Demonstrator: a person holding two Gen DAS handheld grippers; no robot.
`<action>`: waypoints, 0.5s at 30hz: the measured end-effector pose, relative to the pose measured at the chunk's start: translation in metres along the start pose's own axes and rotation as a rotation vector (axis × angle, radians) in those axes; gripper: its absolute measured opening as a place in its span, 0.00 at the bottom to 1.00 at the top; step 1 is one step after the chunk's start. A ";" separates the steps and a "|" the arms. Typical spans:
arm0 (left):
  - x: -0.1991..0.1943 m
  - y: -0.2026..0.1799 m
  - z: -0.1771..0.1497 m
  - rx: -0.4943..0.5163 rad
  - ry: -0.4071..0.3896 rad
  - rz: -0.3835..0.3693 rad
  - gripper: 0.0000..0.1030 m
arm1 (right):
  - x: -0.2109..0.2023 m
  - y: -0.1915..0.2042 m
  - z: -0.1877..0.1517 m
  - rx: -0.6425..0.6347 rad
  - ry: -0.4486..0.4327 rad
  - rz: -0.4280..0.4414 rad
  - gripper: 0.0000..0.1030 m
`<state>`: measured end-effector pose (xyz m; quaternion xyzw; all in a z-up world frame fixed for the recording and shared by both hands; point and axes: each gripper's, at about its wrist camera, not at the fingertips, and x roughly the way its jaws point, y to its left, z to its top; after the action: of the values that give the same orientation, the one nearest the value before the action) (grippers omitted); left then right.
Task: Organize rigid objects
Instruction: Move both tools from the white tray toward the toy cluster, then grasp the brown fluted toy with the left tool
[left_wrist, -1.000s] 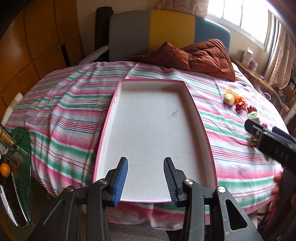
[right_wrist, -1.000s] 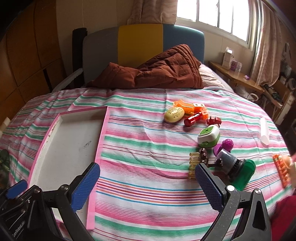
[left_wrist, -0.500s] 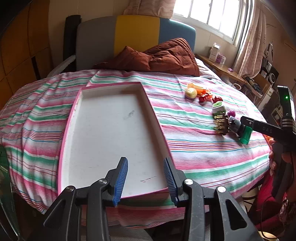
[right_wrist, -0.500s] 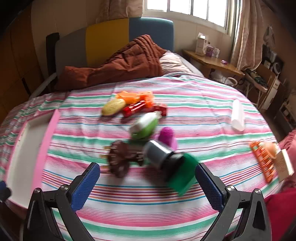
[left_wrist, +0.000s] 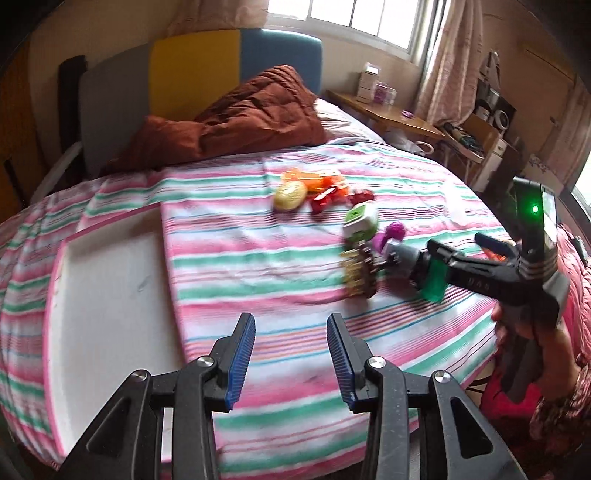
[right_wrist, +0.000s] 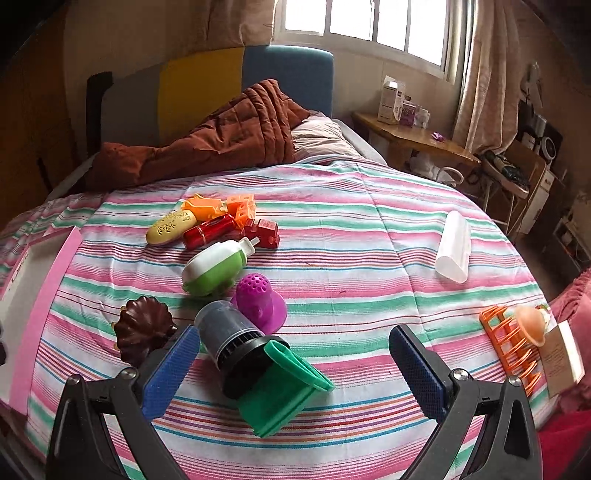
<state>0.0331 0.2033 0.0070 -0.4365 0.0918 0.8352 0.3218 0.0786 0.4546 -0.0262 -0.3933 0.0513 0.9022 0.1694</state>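
A white tray with a pink rim (left_wrist: 110, 277) lies on the striped bed at the left. My left gripper (left_wrist: 291, 362) hovers open over the sheet beside it, with nothing between its fingers. Toys lie in a cluster: a yellow oval (right_wrist: 170, 227), a red cylinder (right_wrist: 208, 230), orange pieces (right_wrist: 221, 208), a green-white bottle (right_wrist: 214, 267), a purple cap (right_wrist: 258, 299) and a brown shell shape (right_wrist: 142, 330). My right gripper (right_wrist: 293, 369) stands wide open around a grey-and-black cylinder with a green base (right_wrist: 243, 350); its pads do not touch it.
A white case (right_wrist: 452, 247) and an orange rack (right_wrist: 509, 343) lie apart on the bed's right side. A brown quilt (right_wrist: 221, 140) is heaped at the headboard. A wooden side table (right_wrist: 406, 136) stands past the bed. A hand (left_wrist: 532, 332) holds the right gripper.
The left view has swung right, from over the tray to the sheet beside it. The right gripper has come forward and down until the grey-and-green item lies between its jaws.
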 end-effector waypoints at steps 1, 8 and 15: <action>0.005 -0.007 0.004 0.010 0.006 -0.013 0.40 | 0.001 -0.002 0.000 0.011 0.016 -0.002 1.00; 0.057 -0.058 0.038 0.096 0.047 -0.038 0.40 | -0.006 -0.013 0.005 0.052 -0.010 -0.017 1.00; 0.097 -0.063 0.047 0.133 0.093 0.036 0.40 | -0.006 -0.023 0.007 0.084 -0.008 -0.041 1.00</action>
<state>0.0005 0.3166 -0.0328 -0.4507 0.1698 0.8117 0.3304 0.0852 0.4764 -0.0160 -0.3831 0.0804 0.8972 0.2046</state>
